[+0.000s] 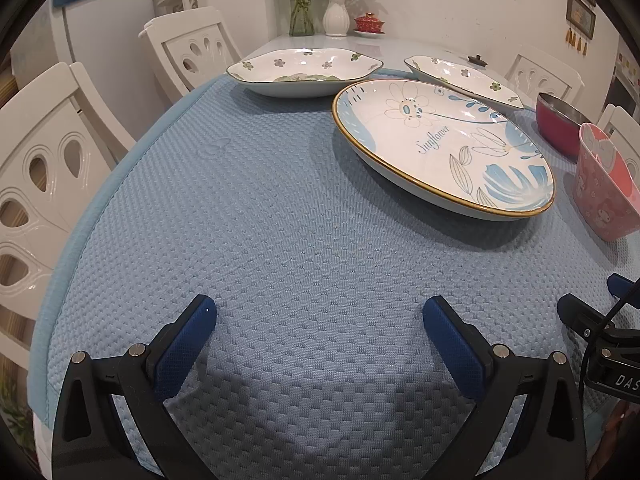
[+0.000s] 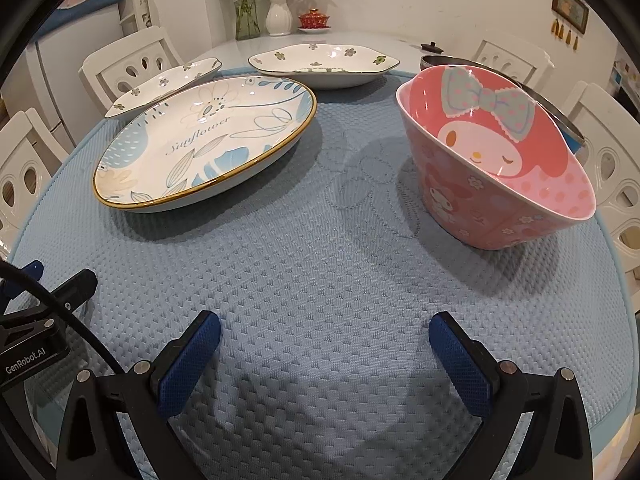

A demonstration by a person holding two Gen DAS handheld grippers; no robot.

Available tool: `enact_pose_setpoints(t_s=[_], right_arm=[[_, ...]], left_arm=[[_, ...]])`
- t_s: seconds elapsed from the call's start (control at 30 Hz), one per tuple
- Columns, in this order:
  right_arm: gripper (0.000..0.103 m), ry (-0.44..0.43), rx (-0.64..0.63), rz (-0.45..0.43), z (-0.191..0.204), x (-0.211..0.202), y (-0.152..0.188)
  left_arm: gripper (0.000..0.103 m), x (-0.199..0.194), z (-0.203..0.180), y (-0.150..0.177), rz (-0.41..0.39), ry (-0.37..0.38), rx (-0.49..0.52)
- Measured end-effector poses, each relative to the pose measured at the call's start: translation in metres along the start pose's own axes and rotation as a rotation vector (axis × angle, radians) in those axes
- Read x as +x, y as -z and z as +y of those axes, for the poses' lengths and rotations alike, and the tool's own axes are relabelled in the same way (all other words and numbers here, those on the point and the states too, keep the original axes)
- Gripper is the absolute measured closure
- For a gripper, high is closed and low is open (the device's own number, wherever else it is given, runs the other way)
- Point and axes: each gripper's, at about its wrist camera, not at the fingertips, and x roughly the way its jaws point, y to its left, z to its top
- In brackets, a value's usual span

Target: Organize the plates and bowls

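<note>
A round plate with blue leaves and a gold rim (image 1: 444, 142) (image 2: 204, 140) lies on the blue mat (image 1: 280, 220) (image 2: 320, 280). Behind it sit two white dishes with green flowers (image 1: 304, 70) (image 1: 464, 78) (image 2: 324, 64) (image 2: 160, 84). A pink cartoon bowl (image 2: 496, 160) (image 1: 604, 192) stands at the right, with a red steel-lined bowl (image 1: 560, 124) (image 2: 560, 116) behind it. My left gripper (image 1: 320, 320) is open low over the mat, well short of the plate. My right gripper (image 2: 325, 338) is open too, nothing between its fingers, near the front of the mat.
White chairs (image 1: 52, 168) (image 2: 608, 168) stand around the table. At the far end are a glass vase (image 1: 302, 4), a white flower vase (image 1: 335, 14) and a red lidded cup (image 1: 369, 23). The other gripper's body shows at each view's edge (image 1: 600, 340) (image 2: 36, 320).
</note>
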Motion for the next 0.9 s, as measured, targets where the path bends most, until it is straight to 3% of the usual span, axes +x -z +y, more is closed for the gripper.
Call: enact_pose_setpoints(t_s=[0.9], right_arm=[[0.0,0.004,0.007,-0.009,-0.0002,0.0002,0.0016]], left_arm=[[0.0,0.0,-0.0002,0.0,0.0,0.0,0.001]])
